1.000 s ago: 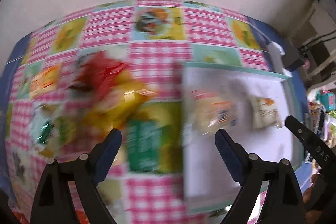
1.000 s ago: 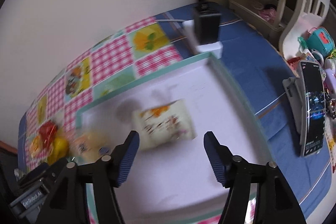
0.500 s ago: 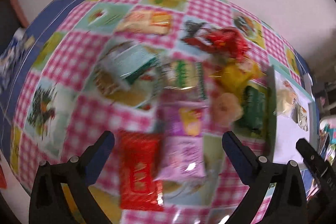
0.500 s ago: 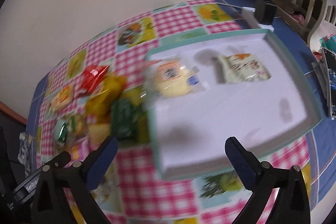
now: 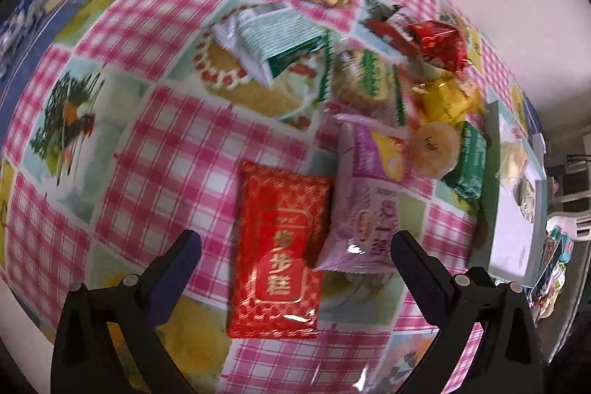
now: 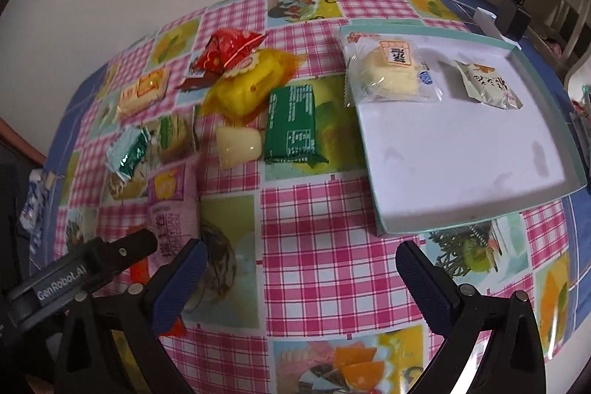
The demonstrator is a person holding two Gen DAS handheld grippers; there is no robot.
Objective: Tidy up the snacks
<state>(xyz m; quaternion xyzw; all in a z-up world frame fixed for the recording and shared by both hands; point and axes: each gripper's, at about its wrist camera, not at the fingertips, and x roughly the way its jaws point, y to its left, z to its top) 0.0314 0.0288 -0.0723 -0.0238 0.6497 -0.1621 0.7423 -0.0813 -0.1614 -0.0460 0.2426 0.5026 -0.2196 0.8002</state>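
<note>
While left gripper [image 5: 295, 257] gapes over red packet [image 5: 279, 257], purple pouch [image 5: 364, 205] seemingly overlapping.

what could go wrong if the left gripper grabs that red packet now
The red packet lies edge to edge with the purple packet, and the open left gripper straddles both, so closing may pinch or drag the purple one too. In the tray, the cake packet already overhangs the left rim; a careless drop nearby could nudge it out.
</note>
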